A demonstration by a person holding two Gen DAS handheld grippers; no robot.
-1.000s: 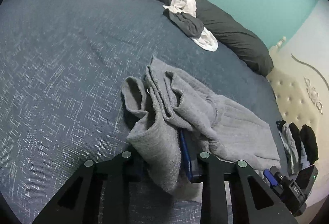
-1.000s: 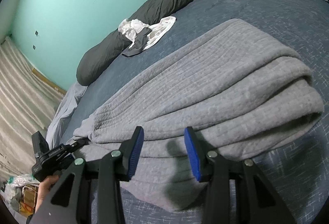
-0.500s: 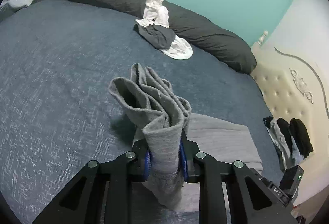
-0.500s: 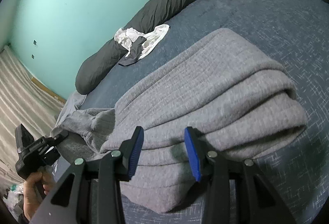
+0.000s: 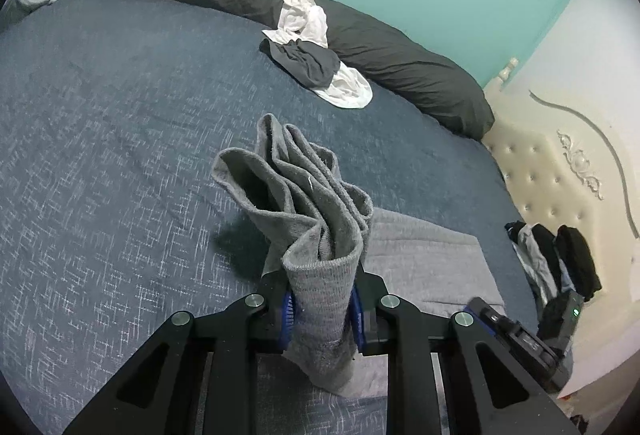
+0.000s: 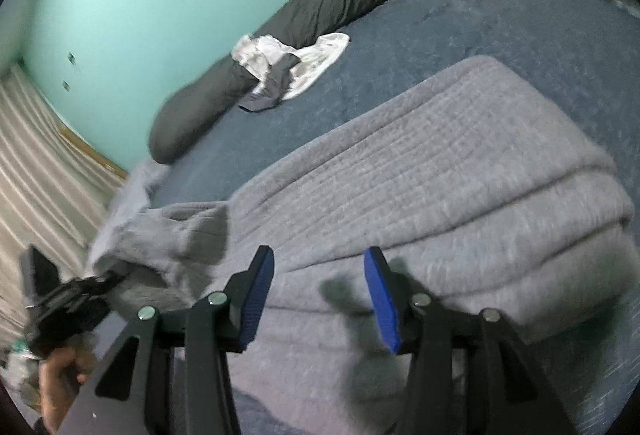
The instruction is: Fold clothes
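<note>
We take the grey garment (image 6: 420, 171) as our landmark; it lies on the blue bedspread (image 5: 100, 115), most of its body flat and partly doubled over.

Left gripper (image 5: 322, 309): jaws drawn narrow, clamped on a bunched end of the garment, probably a sleeve or cuff. That end (image 5: 304, 203) stands up from the jaws in several loose pleats, lifted clear of the bedspread, while the flat body lies just behind and to the right of it.

Right gripper (image 6: 316, 295): jaws wide apart, nothing between them, hovering over the near edge of the garment. Its shadow falls on the cloth; we cannot tell whether the fingertips touch the fabric. This view is motion-blurred.

Beyond the garment, against the long dark bolster (image 5: 280, 15), lies a small heap of white and dark clothes (image 5: 316, 47), not yet handled. A few dark items (image 5: 556, 259) sit to the right of the garment by the cream headboard (image 5: 560, 175).

Step in hand, as we judge it: folding the raised end in over the body of the garment.

Next move calls for carrying the pinched end over the flat part and laying it down smooth before letting go. The open gripper could pin the near edge so the body does not drag along. Risk: pleats landing bunched.
</note>
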